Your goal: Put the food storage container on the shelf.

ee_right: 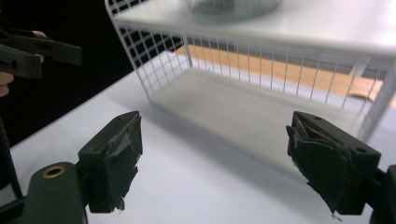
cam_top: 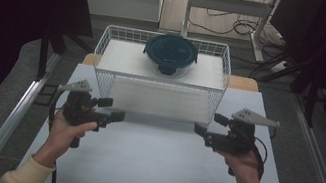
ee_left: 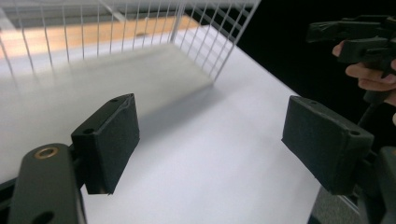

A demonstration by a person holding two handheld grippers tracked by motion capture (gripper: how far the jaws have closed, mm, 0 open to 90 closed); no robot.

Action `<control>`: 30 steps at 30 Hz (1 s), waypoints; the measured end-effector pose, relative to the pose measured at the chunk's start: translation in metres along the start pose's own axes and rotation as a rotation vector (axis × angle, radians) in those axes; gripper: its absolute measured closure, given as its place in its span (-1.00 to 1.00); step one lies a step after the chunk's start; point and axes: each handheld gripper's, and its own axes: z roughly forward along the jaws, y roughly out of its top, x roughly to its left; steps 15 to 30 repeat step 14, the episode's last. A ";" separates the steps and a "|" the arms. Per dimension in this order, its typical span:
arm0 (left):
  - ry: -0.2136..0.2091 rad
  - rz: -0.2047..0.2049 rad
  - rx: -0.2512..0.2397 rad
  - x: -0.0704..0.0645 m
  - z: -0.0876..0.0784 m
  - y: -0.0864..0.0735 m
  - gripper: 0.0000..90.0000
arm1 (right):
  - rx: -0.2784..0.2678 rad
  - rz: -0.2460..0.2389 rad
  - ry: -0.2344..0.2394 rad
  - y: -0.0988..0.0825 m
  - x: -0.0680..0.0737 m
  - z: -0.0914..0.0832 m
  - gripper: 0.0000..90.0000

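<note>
- Both tongs are in my hands, low over the white desk [cam_top: 157, 171], and they point at each other.
- Left tongs [cam_top: 114, 110] are wide apart, with nothing between them. In the left gripper view I see only bare desk between the two black pads [ee_left: 112, 140].
- Right tongs [cam_top: 206, 123] are apart too and hold nothing. Their pads [ee_right: 114, 158] look torn at the edges.
- Between the two tongs, toward the far edge of the desk, stands a white wire rack [cam_top: 162, 71].
- My left tongs are near the rack's front left corner. My right tongs are near its front right corner. Neither one touches it.
- On top of the rack sits a round bowl with a dark blue lid [cam_top: 171, 52], near the middle and toward the back.
- Under the top shelf, the rack's lower level [ee_right: 243, 107] is bare.
</note>
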 end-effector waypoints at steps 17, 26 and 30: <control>0.062 0.049 0.077 -0.007 0.001 -0.055 -0.59 | 0.070 0.009 -0.022 -0.074 0.006 -0.012 -0.59; 0.062 0.049 0.077 -0.007 0.001 -0.055 -0.59 | 0.070 0.009 -0.022 -0.074 0.006 -0.012 -0.59; 0.062 0.049 0.077 -0.007 0.001 -0.055 -0.59 | 0.070 0.009 -0.022 -0.074 0.006 -0.012 -0.59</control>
